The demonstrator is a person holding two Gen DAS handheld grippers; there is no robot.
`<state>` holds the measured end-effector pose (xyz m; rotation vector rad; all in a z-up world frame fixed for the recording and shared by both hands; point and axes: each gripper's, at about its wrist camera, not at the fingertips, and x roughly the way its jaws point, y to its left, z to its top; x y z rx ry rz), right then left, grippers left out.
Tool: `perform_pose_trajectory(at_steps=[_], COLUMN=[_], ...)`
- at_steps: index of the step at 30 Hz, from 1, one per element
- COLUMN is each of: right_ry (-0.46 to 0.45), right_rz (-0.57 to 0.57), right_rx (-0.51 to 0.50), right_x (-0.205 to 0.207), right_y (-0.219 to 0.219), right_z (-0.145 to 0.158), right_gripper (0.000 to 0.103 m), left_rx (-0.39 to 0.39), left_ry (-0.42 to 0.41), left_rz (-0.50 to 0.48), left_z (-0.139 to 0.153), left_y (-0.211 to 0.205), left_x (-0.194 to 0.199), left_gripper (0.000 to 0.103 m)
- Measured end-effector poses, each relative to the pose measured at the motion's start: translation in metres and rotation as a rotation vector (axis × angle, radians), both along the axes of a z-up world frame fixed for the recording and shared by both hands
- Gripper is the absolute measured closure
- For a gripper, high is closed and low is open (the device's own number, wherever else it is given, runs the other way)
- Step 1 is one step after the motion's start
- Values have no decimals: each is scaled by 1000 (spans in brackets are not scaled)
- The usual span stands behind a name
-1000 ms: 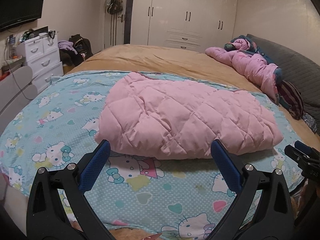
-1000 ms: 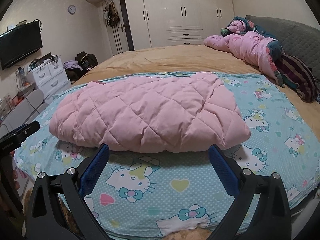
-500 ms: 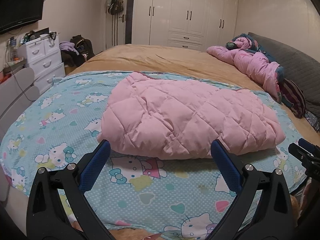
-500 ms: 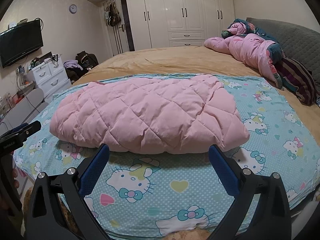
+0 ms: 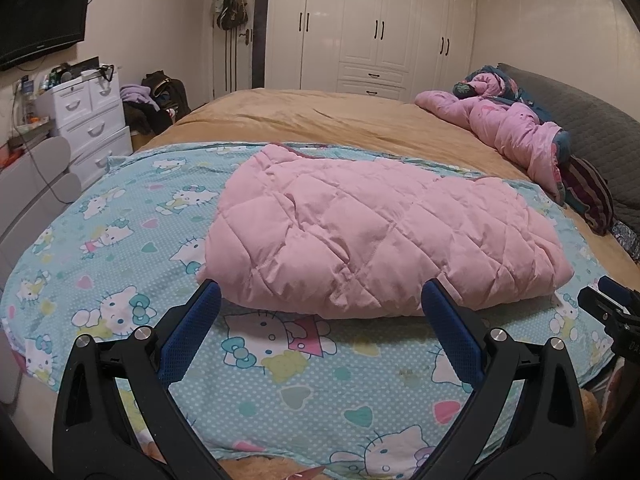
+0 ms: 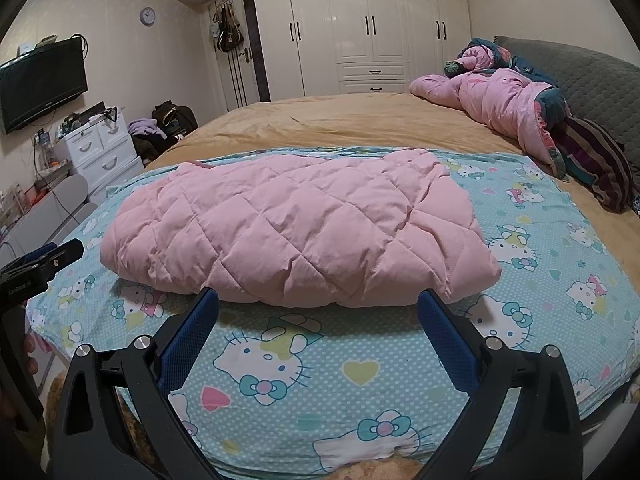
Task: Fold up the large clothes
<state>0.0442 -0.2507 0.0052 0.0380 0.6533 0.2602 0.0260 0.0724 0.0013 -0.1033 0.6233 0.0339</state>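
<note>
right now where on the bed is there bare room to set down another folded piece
Free: the tan bedspread between the pink quilted jacket and the wardrobe; also the cartoon-cat sheet right of the jacket and its near strip before both open grippers. Crowded: the headboard side, with the bundled pink bedding.

Small white lettering, perhaps "GenRobot.AI", on the left gripper (image 6: 38, 270); Hello Kitty figures on sheet (image 6: 360, 368).

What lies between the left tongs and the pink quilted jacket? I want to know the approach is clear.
Only bare cartoon-cat sheet, as the left wrist view shows: the open left tongs hover just short of the pink quilted jacket.
</note>
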Motion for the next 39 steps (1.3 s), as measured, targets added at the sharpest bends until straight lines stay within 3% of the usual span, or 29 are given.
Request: perform_pose_trajectory(at_steps=[39], right_ry=[10], right_rz=[-2], right_rx=[8], right_x=[-1], right_y=[0], right_z=[-1], right_gripper=[4], left_rx=[9], left_ry=[-2], left_rz=[-3], left_z=[1], left_y=[2], left_x=[-2], left_gripper=[9])
